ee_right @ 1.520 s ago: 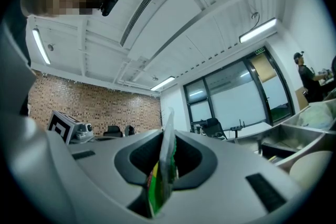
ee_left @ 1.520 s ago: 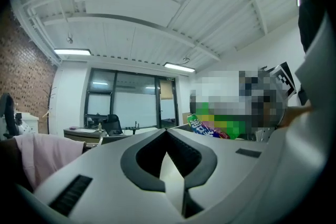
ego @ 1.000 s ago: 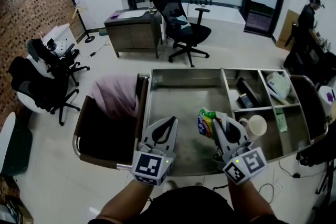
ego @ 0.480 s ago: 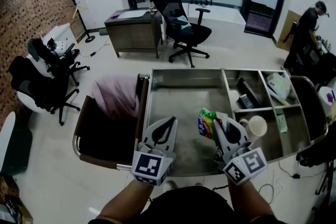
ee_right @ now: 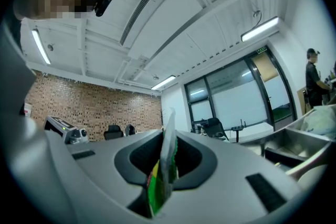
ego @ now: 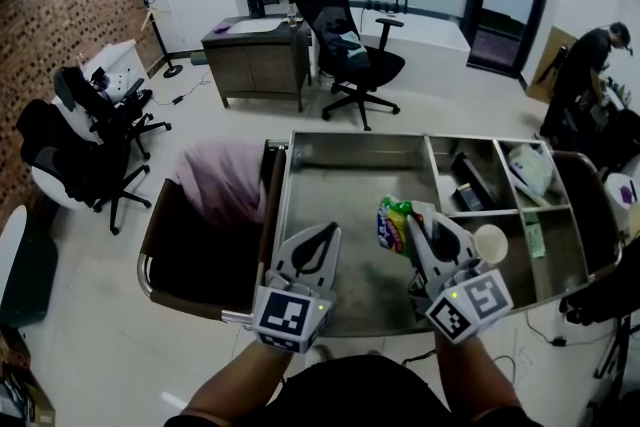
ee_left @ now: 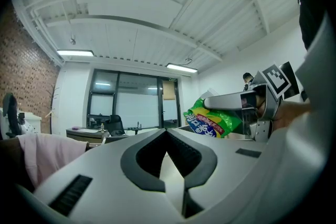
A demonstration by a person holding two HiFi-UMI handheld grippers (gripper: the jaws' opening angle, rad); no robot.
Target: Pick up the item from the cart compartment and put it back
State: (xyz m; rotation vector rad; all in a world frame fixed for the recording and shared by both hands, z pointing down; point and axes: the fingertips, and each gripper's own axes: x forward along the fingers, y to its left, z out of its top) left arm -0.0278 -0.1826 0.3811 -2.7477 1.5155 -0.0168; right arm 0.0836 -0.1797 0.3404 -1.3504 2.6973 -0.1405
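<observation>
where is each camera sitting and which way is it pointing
Head view: on the person's head, looking steeply down at the cart; both forearms, left tongs and right tongs show.
Left gripper view: rides the left tongs, looking along its closed tips towards the office windows; right tongs at right.
Right gripper view: rides the right tongs, looking along tips clamped on the snack bag.
Shared: the snack bag shows in all three.

snack bag point(ego: 393, 225) | green-yellow | pinched by one edge | apparently lifted above large compartment point(ego: 340, 190)
</observation>
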